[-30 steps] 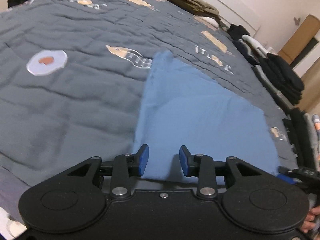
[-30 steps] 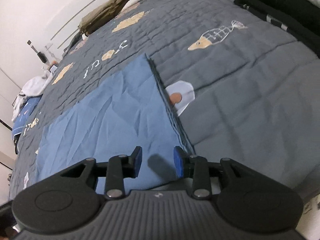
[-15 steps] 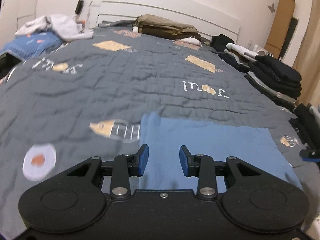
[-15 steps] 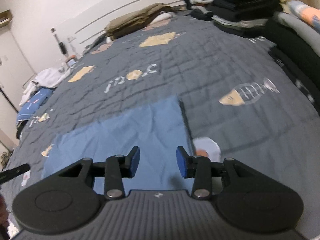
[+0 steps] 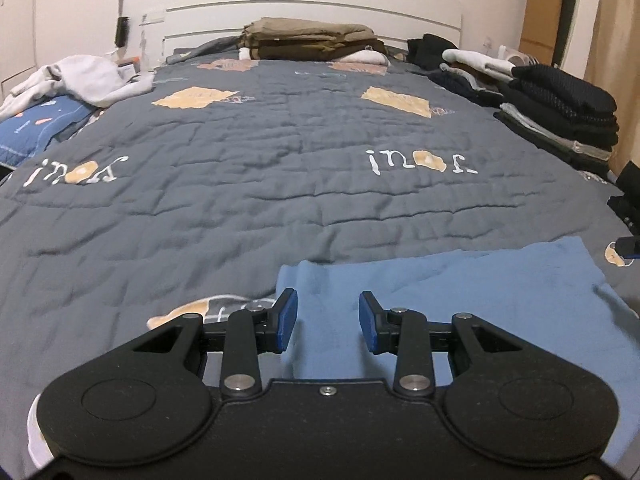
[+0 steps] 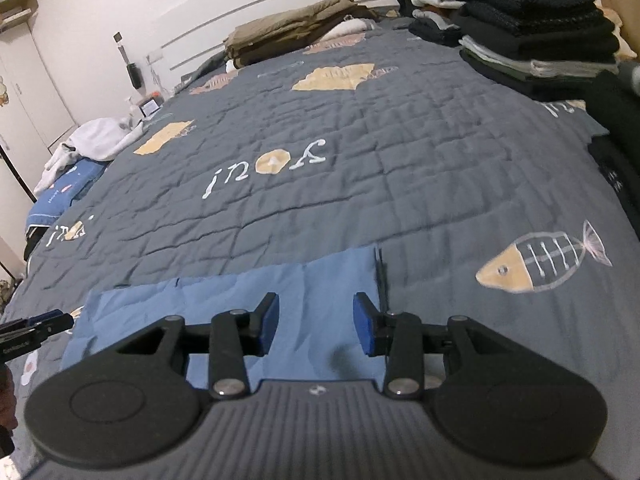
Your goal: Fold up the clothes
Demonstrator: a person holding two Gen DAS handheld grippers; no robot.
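At nine o'clock in the left wrist view, a rumpled white garment point(image 5: 80, 78) lay heaped on a blue pillow point(image 5: 38, 128) at the edge of the bed. The grey quilt point(image 5: 260, 184), stitched with fish and toast patches, covered the bed from there across.

The left gripper point(image 5: 328, 322) hung over the near edge of the quilt at six o'clock, its jaws released with a clear gap between the blue pads and nothing between them. Just beyond it, spreading toward four o'clock, lay the blue cloth point(image 5: 460, 292), folded flat on the quilt with its left edge roughly in line with the left pad.

At twelve o'clock a folded olive-brown pile point(image 5: 308, 38) sat against the white headboard point(image 5: 320, 12). At two o'clock a stack of dark folded clothes point(image 5: 560, 108) stood along the bed's edge.

In the right wrist view, the right gripper point(image 6: 316, 324) hovered above the same cloth point(image 6: 224, 300) at six o'clock; its jaws were likewise released and empty. The cloth's right edge ran just inside the right pad. A fish patch point(image 6: 540, 260) showed on the quilt at three o'clock, well apart from the cloth. The tip of the left gripper poked in at nine o'clock.
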